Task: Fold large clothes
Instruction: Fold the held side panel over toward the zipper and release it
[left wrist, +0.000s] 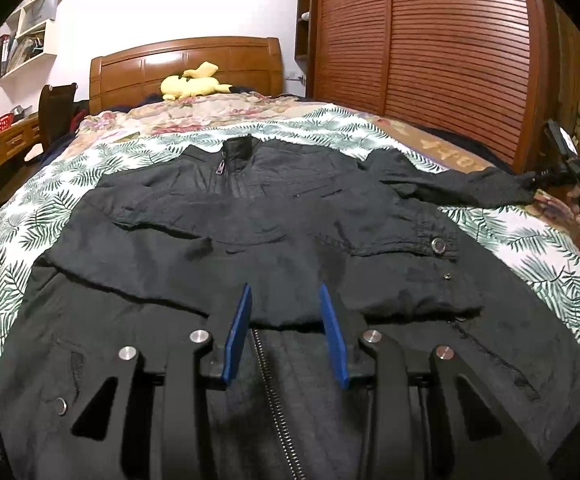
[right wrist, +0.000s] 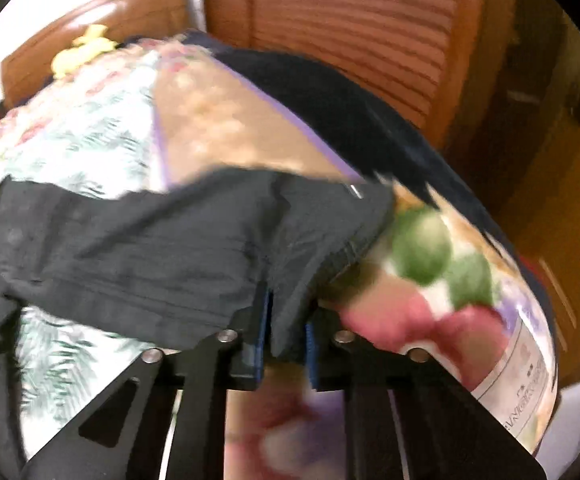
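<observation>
Right fingers (right wrist: 285, 340) pinch the black jacket's sleeve (right wrist: 193, 240) end between them.

A home bedroom is shown. A bed (left wrist: 530, 240) with leaf-print bedding is backed at 12 o'clock by a wooden headboard (left wrist: 185, 64); a plush toy (left wrist: 193, 84) lies there, a slatted wardrobe (left wrist: 430, 48) is seen at 1 o'clock, shelves (left wrist: 29, 36) at 10.

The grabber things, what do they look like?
The left gripper has black metal arms with cut-out slots, round silver bolts and two flat blue pads. The right gripper looks the same: black arms, silver bolts, blue pads. No sleeves or cables are clear.
</observation>
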Tool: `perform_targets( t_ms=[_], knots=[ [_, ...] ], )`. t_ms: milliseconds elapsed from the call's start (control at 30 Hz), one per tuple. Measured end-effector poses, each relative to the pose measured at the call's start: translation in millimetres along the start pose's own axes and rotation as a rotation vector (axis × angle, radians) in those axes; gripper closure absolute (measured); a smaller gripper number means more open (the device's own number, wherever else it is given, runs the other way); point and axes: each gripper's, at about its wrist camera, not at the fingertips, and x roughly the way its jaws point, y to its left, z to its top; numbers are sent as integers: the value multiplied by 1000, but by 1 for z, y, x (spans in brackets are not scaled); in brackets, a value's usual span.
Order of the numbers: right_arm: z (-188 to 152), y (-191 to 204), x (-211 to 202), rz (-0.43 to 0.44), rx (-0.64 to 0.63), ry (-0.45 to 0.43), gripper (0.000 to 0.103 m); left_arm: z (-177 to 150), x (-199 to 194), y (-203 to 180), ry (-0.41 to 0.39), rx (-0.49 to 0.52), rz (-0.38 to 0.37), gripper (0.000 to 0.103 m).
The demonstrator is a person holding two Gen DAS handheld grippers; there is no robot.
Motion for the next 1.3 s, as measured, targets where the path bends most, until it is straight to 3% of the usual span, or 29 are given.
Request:
perform_targets(
  t_ms=[167,433,667,833,1100,1300],
  knots=[
    [15,47,-54,48,-57,-102,94,0,-16,-4,2,35,-50,69],
    [21,164,-139,162,-229,-224,95,4,-46,-2,-15,60,-90,69],
    [14,275,-192,291,-416,-288,95,7,-69,17,-48,40,-83,69],
    [2,331,-226,382,-490,-353,95,4,-83,36,-56,35,-58,69],
    [-30,388,-274,543,-553,-416,95,0,-103,61,-86,2,-33,69],
    [-69,396,-242,585,-553,-310,95,-4,-109,78,-92,-22,-6,69]
  ],
)
